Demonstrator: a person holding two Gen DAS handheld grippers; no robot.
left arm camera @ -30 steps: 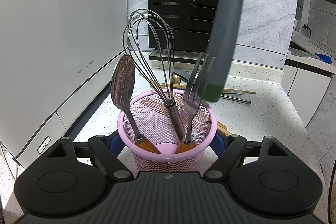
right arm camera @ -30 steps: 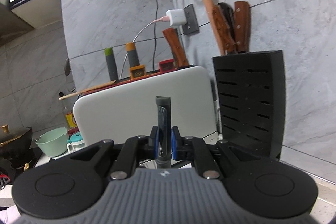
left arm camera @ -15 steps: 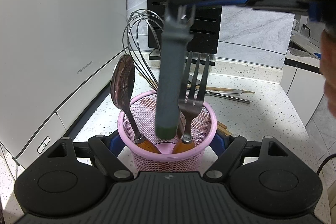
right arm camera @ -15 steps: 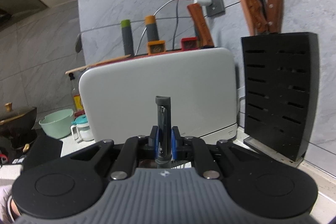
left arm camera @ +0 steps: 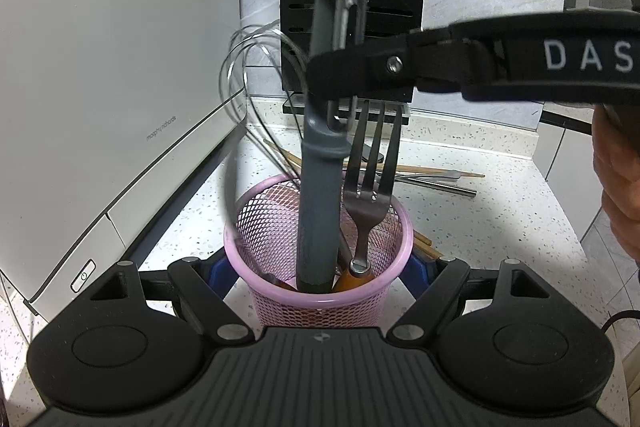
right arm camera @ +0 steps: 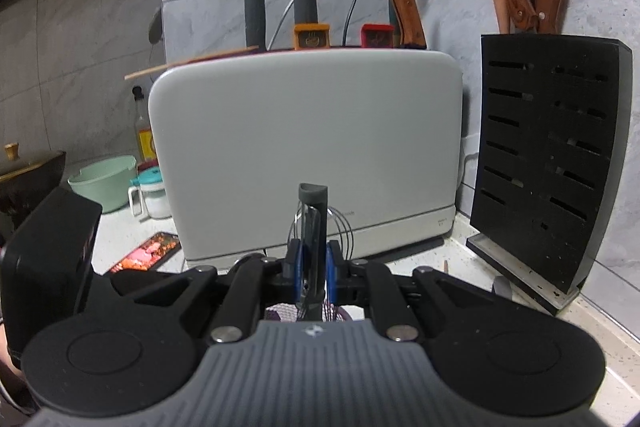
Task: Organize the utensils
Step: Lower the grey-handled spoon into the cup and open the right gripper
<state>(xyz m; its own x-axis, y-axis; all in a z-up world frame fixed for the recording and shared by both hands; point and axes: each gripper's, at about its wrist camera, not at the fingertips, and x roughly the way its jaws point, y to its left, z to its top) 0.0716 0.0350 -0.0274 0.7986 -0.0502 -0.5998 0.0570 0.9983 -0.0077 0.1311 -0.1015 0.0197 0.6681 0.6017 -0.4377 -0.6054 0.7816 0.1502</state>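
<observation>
Compared with a second ago, when the grey peeler (left arm camera: 320, 187) hung tilted up and to the right of the pink mesh cup (left arm camera: 256, 227) with its green-tipped end clear of the rim, the peeler now stands inside the cup, and the right gripper (left arm camera: 332, 75) has come across from the upper right to sit above the cup's centre; the spoon that stood at the cup's left side has dropped out of sight and the whisk (left arm camera: 248, 75) is smeared by motion. Going left to right between the left gripper (left arm camera: 318, 267) fingers: the blue-padded left finger (left arm camera: 208, 267) touches the cup's left wall, the cup fills the gap, and the right finger (left arm camera: 420, 263) touches its right wall, so the jaws are clamped on the cup at a moderate spread. Inside the cup the peeler's handle is left of centre and the fork (left arm camera: 370, 187) just right of it, tines up. The peeler's long axis runs close to vertical, leaning slightly, handle end down in the cup and blade head pointing up. In the right wrist view the right gripper's blue pads (right arm camera: 298, 275) are almost together, pinching the peeler just below its blade head, which rises straight up between the fingers.
</observation>
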